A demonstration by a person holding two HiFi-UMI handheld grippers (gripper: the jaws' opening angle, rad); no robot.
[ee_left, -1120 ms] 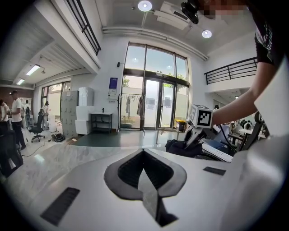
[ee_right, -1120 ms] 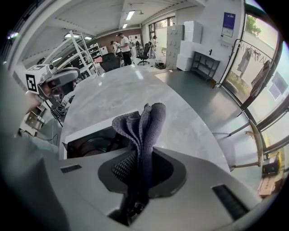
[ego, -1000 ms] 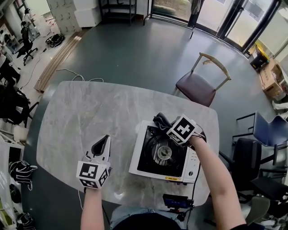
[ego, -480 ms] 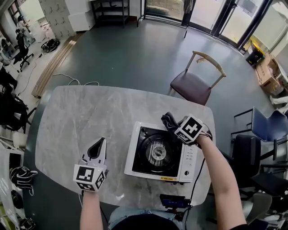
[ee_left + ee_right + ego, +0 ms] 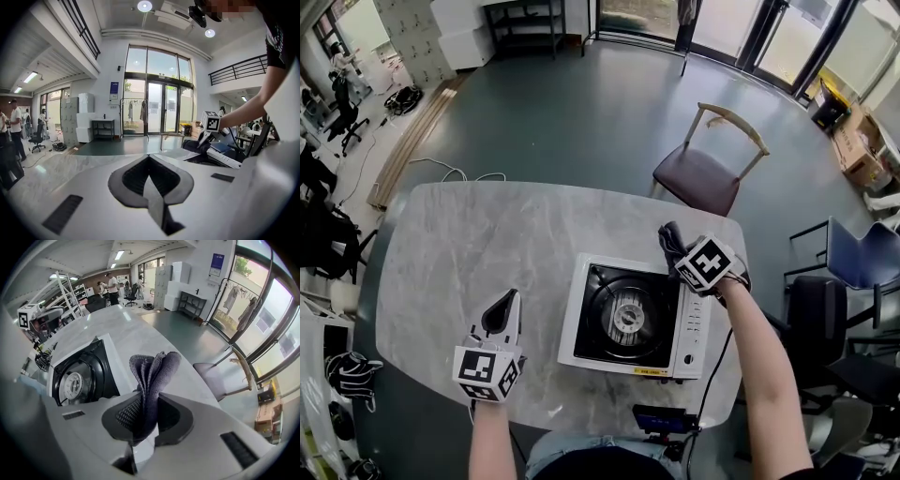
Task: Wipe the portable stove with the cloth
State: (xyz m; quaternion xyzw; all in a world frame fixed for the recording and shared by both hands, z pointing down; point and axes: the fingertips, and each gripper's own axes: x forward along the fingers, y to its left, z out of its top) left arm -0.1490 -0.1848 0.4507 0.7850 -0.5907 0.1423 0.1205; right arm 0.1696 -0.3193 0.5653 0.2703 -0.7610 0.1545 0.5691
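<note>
Right hand-held gripper (image 5: 145, 413) is clamped on the crumpled dark grey cloth (image 5: 152, 371) by the far right corner of the white-and-black portable stove (image 5: 623, 317); left hand-held gripper (image 5: 150, 174) is closed on nothing, left of it

- No word or number can be read from here.
- Yellow label (image 5: 653, 371) on the front edge of the portable stove (image 5: 623, 319): print too small.
- Blue sign (image 5: 115, 89) on the wall beside the glass doors (image 5: 154, 110): illegible.
</note>
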